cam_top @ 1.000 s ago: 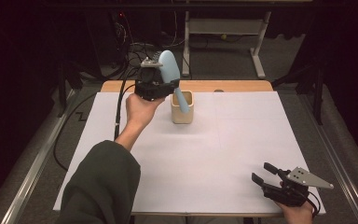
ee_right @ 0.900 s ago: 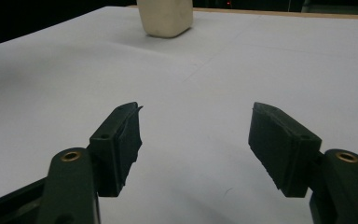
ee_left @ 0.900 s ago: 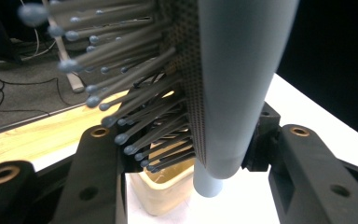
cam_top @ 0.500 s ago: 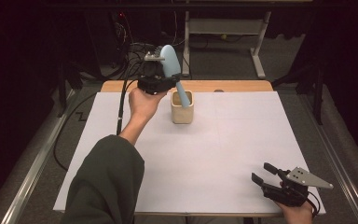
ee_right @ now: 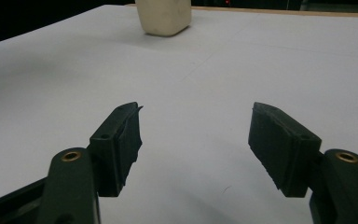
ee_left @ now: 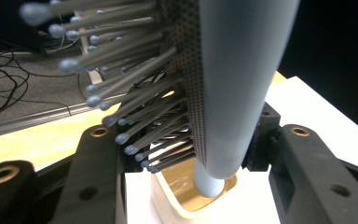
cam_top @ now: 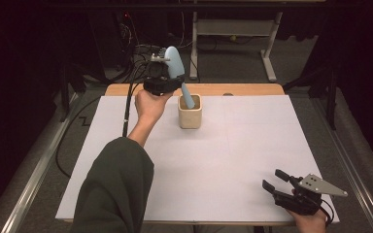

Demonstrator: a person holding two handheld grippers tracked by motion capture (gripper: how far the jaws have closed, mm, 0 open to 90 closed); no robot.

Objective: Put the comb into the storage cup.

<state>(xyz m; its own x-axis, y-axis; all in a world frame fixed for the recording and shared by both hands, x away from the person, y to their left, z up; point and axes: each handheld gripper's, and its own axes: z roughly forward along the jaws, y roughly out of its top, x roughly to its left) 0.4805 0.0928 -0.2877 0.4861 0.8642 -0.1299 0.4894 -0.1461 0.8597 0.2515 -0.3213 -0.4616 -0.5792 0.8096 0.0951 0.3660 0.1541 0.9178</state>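
High view, left tool: left tool (cam_top: 167,81) is raised above the far left part of the table (cam_top: 126,160), clamped on a pale blue hairbrush (cam_top: 176,65).
High view, hairbrush: head up and leaning left, handle slanting down to the right with its end inside the mouth of the beige cup (cam_top: 190,116).
High view, cup: upright on the white sheet, near the far edge of the table, just right of the left hand (cam_top: 149,104).
High view, right tool: right tool (cam_top: 278,180) sits low at the near right corner of the table, well apart from the cup, jaws spread and holding nothing; a grey plate lies on top of it.
High view, sleeve: dark green sleeve (cam_top: 114,189) comes in from the bottom left.

Left gripper view, left tool: left tool (ee_left: 186,154) has its two black jaws closed on either side of the hairbrush (ee_left: 237,84).
Left gripper view, hairbrush: bristles (ee_left: 116,93) with rounded tips point to the left; the smooth back faces right; the handle end dips into the cup (ee_left: 186,196) below.
Left gripper view, cup: open mouth seen from above, brownish inside.

Right gripper view, right tool: right tool (ee_right: 196,140) has its jaws wide apart with only the white table (ee_right: 261,60) between them.
Right gripper view, cup: cup (ee_right: 163,17) stands far off at the top edge, left of middle.
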